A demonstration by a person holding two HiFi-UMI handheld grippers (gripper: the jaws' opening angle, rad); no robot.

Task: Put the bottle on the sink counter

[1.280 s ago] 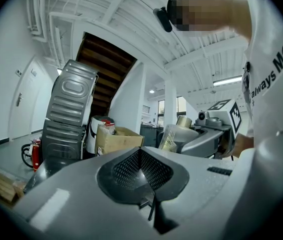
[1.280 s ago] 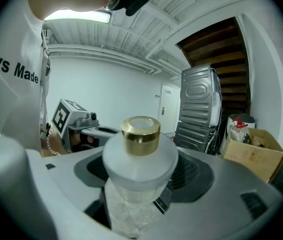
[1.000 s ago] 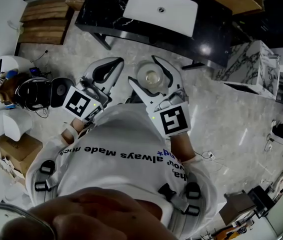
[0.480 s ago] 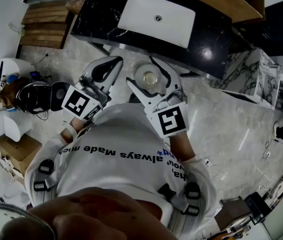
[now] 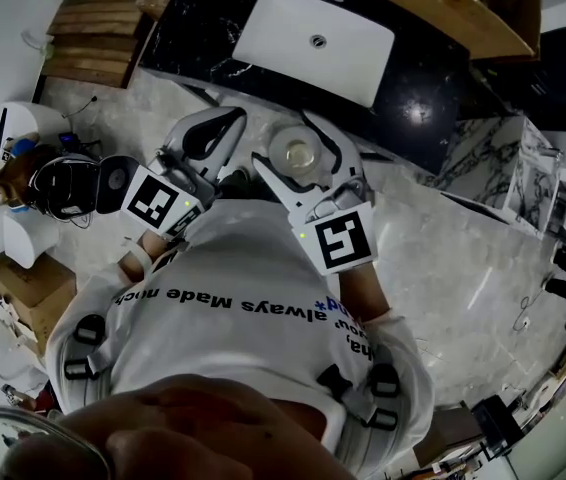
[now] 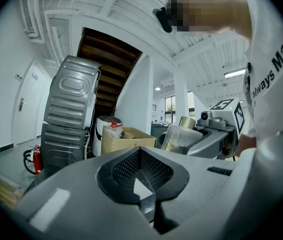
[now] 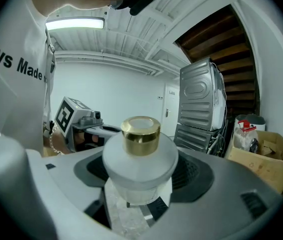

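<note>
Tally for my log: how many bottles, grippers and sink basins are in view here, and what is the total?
bottle: 1
grippers: 2 (left gripper, right gripper)
sink basin: 1
Total: 4

I see a white T-shirt [image 5: 253, 343] with black lettering [image 5: 218, 306] and black shoulder buckles [image 5: 90, 334], plus pale grey left gripper [image 5: 225, 121] and right gripper [image 5: 283, 140] bearing black-and-white marker cubes [image 5: 158, 206].
</note>
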